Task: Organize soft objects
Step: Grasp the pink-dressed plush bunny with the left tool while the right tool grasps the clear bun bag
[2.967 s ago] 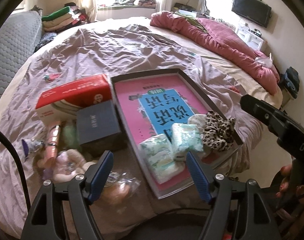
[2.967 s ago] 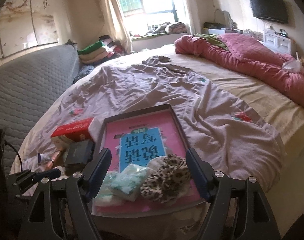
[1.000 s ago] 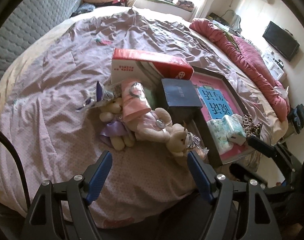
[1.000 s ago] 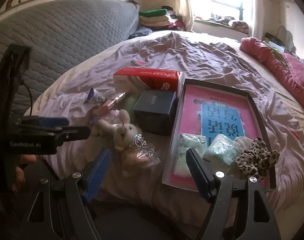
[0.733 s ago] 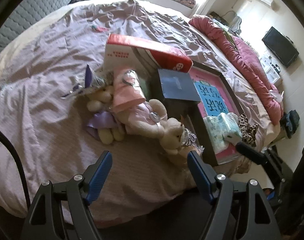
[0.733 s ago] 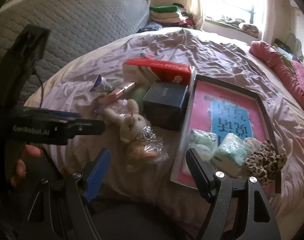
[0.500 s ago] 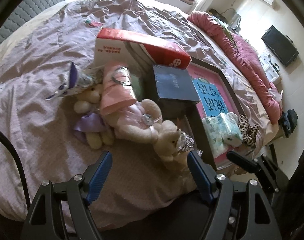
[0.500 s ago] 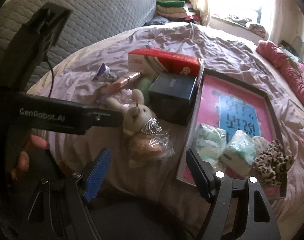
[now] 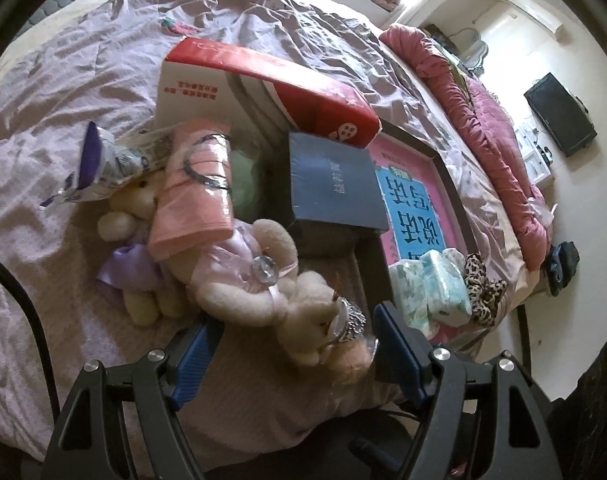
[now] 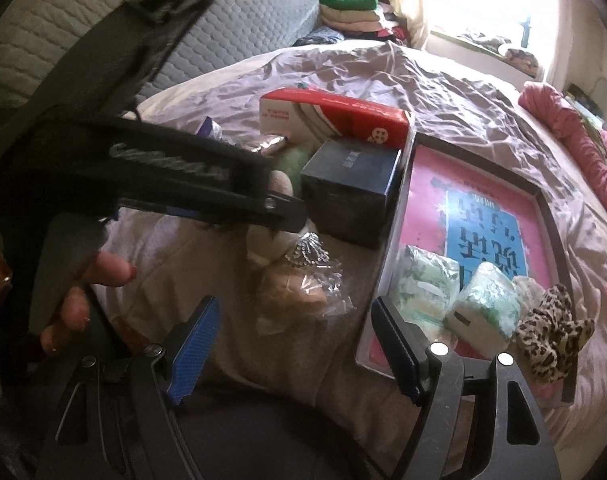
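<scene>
On the rumpled bed [image 9: 83, 60], tissue packs [image 10: 455, 292] and a leopard scrunchie [image 10: 551, 336] already lie in the tray [image 10: 547, 216]; the plush rabbit [image 9: 303, 312] waits outside, between the left gripper [image 9: 293, 350]'s spread fingers. The right gripper [image 10: 299, 344] is spread, empty.

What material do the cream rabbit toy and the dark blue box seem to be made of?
The cream rabbit toy looks like plush fabric: fuzzy, matte pile and rounded, squashy limbs. The dark blue box seems to be rigid cardboard with a smooth matte finish: flat faces, sharp edges, printed lettering on its lid.
</scene>
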